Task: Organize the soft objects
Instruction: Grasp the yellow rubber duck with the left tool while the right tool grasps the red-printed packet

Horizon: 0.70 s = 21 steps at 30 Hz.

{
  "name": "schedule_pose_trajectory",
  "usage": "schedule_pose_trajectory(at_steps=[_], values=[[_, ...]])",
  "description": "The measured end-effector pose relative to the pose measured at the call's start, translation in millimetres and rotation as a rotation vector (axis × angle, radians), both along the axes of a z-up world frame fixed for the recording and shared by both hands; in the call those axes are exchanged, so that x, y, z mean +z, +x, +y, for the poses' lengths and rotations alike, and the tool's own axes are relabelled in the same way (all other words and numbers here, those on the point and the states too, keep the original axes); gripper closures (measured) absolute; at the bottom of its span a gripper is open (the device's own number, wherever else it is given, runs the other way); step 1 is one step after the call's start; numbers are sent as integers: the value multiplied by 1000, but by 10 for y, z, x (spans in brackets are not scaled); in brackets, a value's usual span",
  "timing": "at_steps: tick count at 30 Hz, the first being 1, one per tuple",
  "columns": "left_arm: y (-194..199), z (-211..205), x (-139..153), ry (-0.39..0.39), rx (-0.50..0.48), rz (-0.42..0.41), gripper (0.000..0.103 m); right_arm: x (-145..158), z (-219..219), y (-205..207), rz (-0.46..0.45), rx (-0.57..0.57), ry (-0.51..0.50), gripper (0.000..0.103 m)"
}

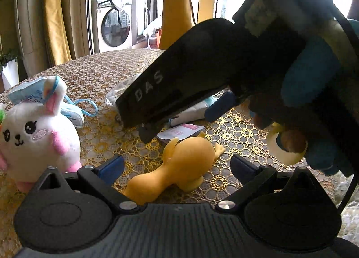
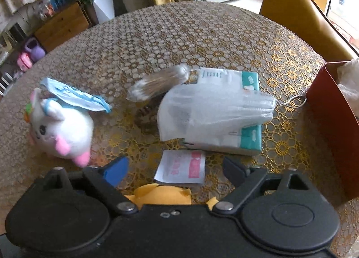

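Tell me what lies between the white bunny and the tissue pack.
In the right wrist view, between the bunny and the tissue pack lies only bare patterned tablecloth; a clear-wrapped bundle sits just behind that stretch, and a small paper packet lies just in front.

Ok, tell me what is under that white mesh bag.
The white mesh bag lies on a tissue pack with teal ends, which sticks out at the back and right. Whatever else sits beneath the bag is covered. Both grippers are open.
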<state>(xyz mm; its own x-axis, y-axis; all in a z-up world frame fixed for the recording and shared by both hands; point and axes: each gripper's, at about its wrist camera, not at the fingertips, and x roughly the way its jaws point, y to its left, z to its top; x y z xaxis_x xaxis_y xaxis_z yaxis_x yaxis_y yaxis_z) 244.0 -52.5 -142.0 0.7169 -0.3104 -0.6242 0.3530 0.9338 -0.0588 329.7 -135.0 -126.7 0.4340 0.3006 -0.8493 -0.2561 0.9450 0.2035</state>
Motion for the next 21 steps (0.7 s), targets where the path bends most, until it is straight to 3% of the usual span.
schedule_pose_trajectory(at_steps=[9, 14, 16, 18, 21], values=[[29, -60, -56, 8, -34, -1, 21, -109, 77, 39, 20, -7, -29, 26], [57, -89, -50, 26, -35, -8, 38, -128, 110, 55, 20, -8, -42, 32], [51, -102, -52, 38, -35, -12, 39, -125, 122, 52, 17, -5, -48, 36], [47, -110, -56, 44, -30, -13, 45, -116, 125, 37, 13, -3, -55, 46], [54, -91, -32, 23, -18, 0, 58, -116, 137, 31, 8, -3, -67, 52]])
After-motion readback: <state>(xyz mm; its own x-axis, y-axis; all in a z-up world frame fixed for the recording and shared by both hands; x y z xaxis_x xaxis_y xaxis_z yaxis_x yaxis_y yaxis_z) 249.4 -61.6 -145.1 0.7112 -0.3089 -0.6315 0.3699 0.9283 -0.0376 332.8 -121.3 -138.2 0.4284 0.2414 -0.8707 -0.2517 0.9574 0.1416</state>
